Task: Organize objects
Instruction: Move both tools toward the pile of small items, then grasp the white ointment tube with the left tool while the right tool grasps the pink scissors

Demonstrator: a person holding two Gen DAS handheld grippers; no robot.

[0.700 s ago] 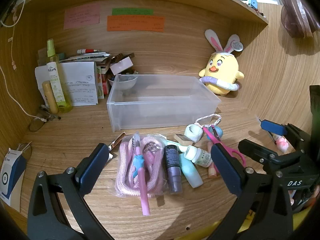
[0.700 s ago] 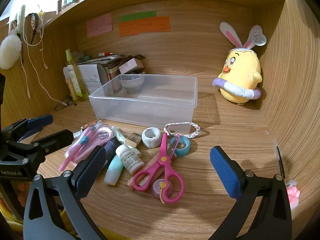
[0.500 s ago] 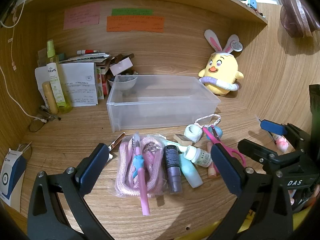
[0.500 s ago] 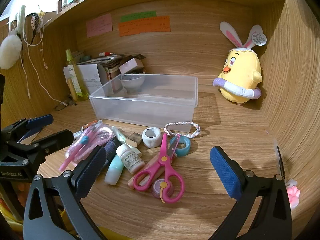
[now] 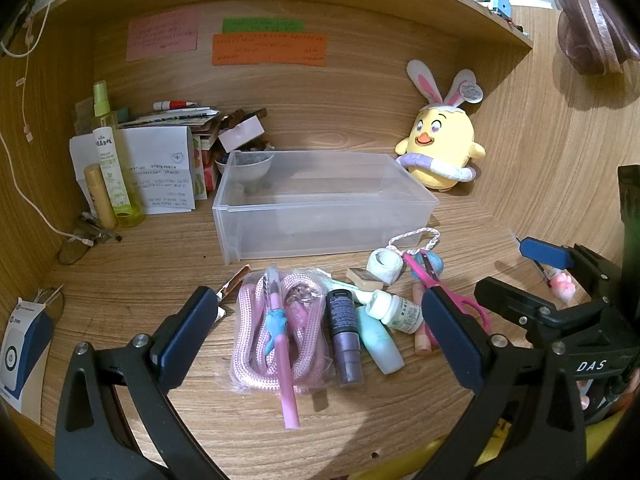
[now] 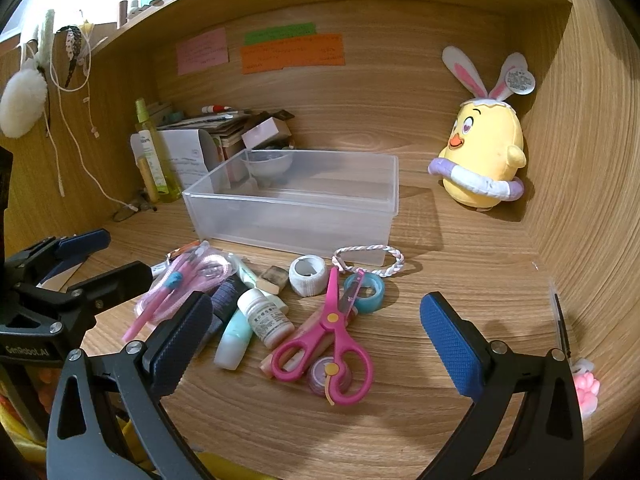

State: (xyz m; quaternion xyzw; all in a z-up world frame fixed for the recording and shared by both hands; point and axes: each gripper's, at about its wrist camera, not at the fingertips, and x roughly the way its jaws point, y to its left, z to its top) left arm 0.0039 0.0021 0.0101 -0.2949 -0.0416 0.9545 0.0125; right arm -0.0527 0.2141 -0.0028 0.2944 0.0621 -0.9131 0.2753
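Observation:
A clear plastic bin [image 5: 320, 204] [image 6: 296, 204] sits on the wooden desk. In front of it lies a pile: a bagged pink rope [image 5: 260, 336] with a pink pen [image 5: 280, 344] on it, a purple tube [image 5: 344, 336], a teal tube [image 5: 380, 340], a small white bottle [image 5: 396, 312] [image 6: 268, 316], pink scissors [image 6: 328, 340], a white tape roll [image 6: 307, 275], a blue tape roll [image 6: 366, 288] and a braided loop [image 6: 368, 256]. My left gripper [image 5: 320, 332] is open above the rope. My right gripper [image 6: 316, 340] is open above the scissors. Both are empty.
A yellow chick plush [image 6: 484, 160] stands at the back right. Spray bottles [image 5: 112, 160], papers [image 5: 160, 172] and a small bowl [image 5: 244, 166] crowd the back left. A white-blue box [image 5: 20, 356] lies far left. A pink paw trinket [image 6: 586, 388] lies at right.

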